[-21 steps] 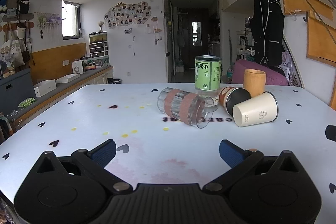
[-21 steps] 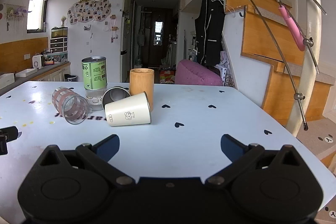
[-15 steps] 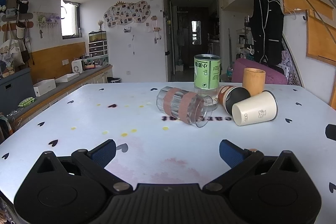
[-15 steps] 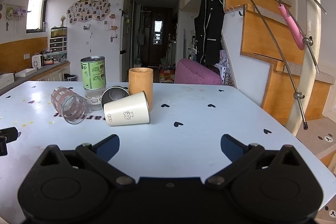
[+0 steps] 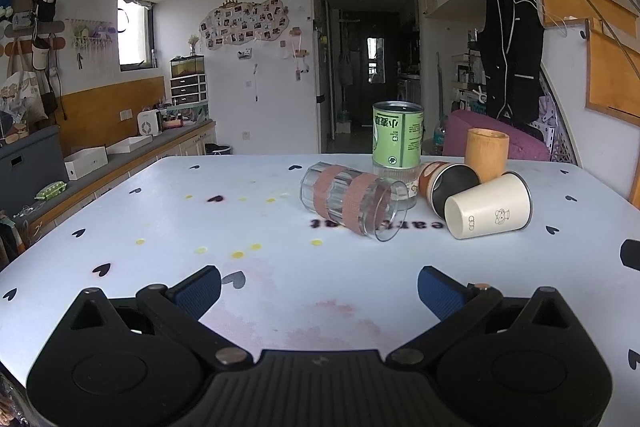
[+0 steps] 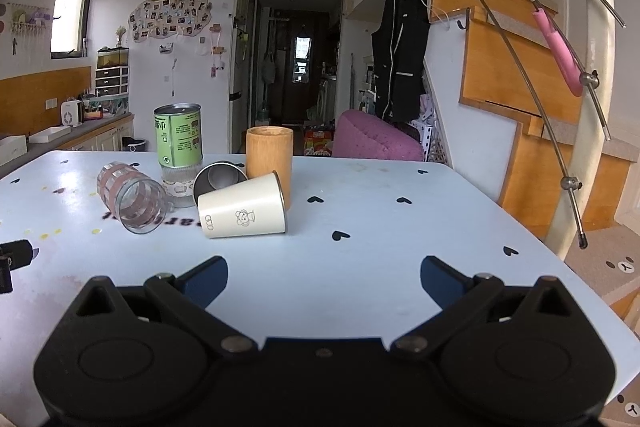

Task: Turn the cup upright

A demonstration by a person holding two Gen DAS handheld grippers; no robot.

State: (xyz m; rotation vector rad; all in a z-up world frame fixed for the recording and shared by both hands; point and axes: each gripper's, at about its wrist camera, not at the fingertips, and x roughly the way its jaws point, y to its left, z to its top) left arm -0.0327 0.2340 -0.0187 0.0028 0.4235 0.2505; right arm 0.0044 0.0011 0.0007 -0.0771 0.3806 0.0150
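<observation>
I have both the left hand-held gripper (image 5: 318, 285) and the right hand-held gripper (image 6: 324, 277) spread wide and empty, low over the near part of the surface (image 5: 160, 219). Ahead, well apart from either, a glass (image 5: 352, 205), a dark cup (image 5: 448, 185) and a white cup (image 5: 488, 211) lie on their sides beside an upright green can (image 5: 397, 135) and a wooden cup (image 5: 486, 155)

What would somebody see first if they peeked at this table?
Probably the huddle of cups tipped on their sides mid-table: a clear glass with pinkish bands, a white cup with a little cartoon and a dark-mouthed cup between them. Behind stand a tall green can and a wooden cup. Both grippers' jaws gape, empty.
</observation>
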